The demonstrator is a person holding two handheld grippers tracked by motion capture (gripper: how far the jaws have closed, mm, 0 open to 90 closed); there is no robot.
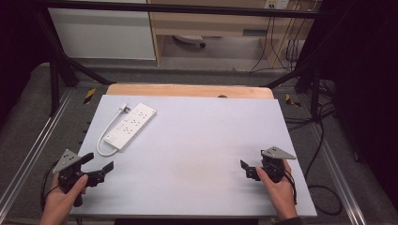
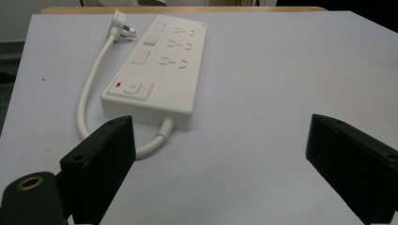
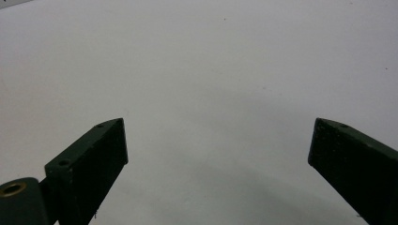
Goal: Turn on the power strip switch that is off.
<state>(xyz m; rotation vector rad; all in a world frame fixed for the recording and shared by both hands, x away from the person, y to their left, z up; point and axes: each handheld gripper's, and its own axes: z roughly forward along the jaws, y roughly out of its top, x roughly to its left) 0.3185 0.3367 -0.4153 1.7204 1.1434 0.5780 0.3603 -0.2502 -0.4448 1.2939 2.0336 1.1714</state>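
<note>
Left gripper (image 1: 100, 168) sits at the near left corner of the table (image 1: 197, 154), held in the left hand (image 1: 63, 197), jaws spread wide with nothing between them, pointing up toward the strip (image 1: 131, 125). The strip, white, lies flat on the left part of the table beyond that gripper, angled with its switch end nearer the left gripper; in the left gripper view its red light and big switch (image 2: 133, 89) face the jaws, three small switches and three sockets run away behind. Its cord (image 2: 89, 101) loops off the near end, curls round the strip's left side and ends at the plug (image 2: 119, 23) by the strip's far end. Bare table to the right of the strip. Right gripper (image 1: 245, 168), in the right hand (image 1: 281, 192), is well apart from the strip at the near right, jaws wide too, empty
</note>
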